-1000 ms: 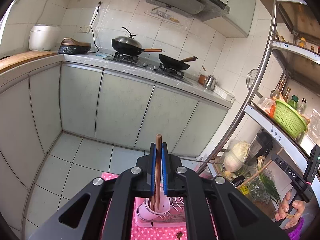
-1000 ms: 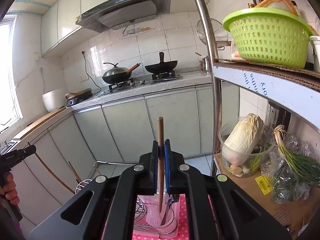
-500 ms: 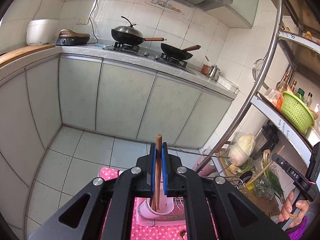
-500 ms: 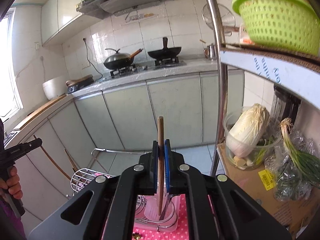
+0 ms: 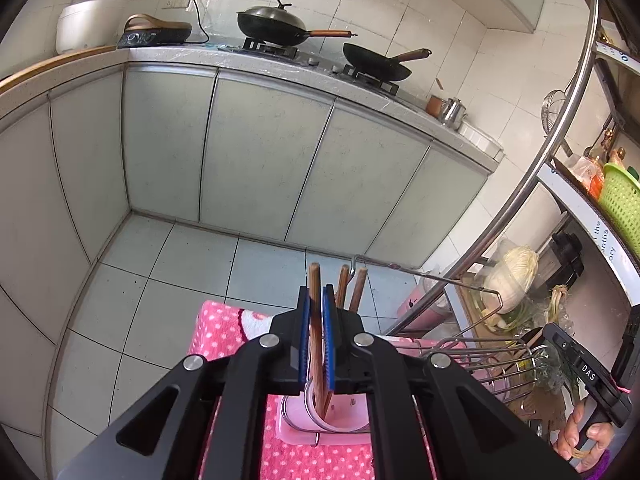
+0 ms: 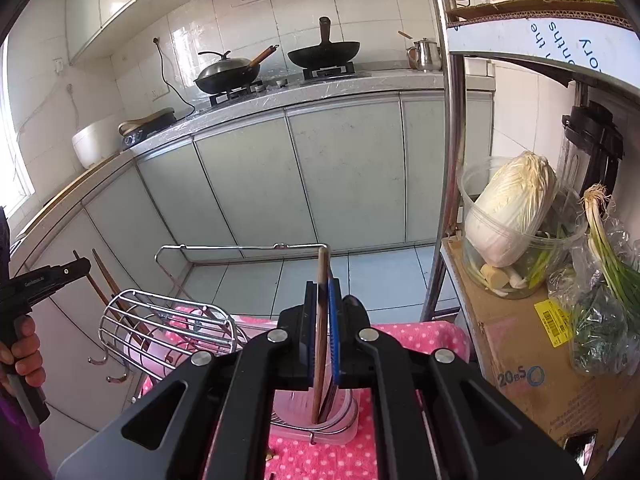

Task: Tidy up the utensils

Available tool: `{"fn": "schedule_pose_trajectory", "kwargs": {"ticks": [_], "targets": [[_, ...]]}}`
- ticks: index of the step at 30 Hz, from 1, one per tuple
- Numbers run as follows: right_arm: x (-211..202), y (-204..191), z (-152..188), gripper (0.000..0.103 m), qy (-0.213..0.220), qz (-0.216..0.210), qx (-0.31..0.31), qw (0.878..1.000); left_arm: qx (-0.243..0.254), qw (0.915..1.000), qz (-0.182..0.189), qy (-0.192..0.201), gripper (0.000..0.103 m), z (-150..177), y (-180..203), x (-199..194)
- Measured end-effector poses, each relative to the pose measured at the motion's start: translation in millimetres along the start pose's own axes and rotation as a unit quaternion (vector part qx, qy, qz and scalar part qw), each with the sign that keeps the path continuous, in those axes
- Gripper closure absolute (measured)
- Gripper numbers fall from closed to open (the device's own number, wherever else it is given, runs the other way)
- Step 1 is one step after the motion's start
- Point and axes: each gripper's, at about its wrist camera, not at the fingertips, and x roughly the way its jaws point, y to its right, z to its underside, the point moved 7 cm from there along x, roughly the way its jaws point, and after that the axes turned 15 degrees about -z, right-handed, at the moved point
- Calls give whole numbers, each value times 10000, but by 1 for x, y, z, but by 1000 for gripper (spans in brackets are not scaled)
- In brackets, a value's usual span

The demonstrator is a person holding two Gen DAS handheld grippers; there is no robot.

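Chopstick [image 5: 315, 320] clamped in each hand-held gripper [image 5: 315, 344]; lower vertically into pink holder [image 5: 340, 420] directly below, releasing once seated.

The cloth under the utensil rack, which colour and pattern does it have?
The cloth is pink with small white dots; the right wrist view shows it best.

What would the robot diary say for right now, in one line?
left gripper: shut on chopstick | right gripper: shut on chopstick | both tips over pink holder | step: lowering in
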Motion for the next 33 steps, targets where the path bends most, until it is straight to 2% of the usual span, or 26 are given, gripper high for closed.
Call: {"fn": "schedule_pose_trajectory", "kwargs": {"ticks": [3,5,9,10,15,20,27,30,31,33], "targets": [[-1,-2,1,96,-34,-18,-4,10000,24,10000,-51,-2,94,3,0,3],[-5,-1,-1,95,18,-19,-4,10000,47,10000,-78,19,85,4,0,1],[-28,-8,-10,69,293,-24,-113,9995,2,9994,-95,335,72,-2,-4,-19],[-37,-11,-12,67,401,-7,-167,9991,-6,9990,-108,427,71,-3,-5,-25],[-69,-21,0,65,664,-100,-185,9976,75,9976,53,679,65,4,-7,-58],[-81,-28,40,65,594,-299,-47,9978,179,9976,349,565,65,36,-3,-79],[-54,-25,128,65,-223,-453,480,9976,551,9969,325,454,64,93,6,-80],[-29,-20,166,66,-763,-679,1011,9896,774,9961,241,344,64,123,9,-69],[-19,-20,181,74,-1015,-770,1229,9842,818,9960,215,298,64,130,10,-65],[-2,-23,205,84,-1399,-877,1476,9752,906,9956,182,123,64,148,12,-55]]}}
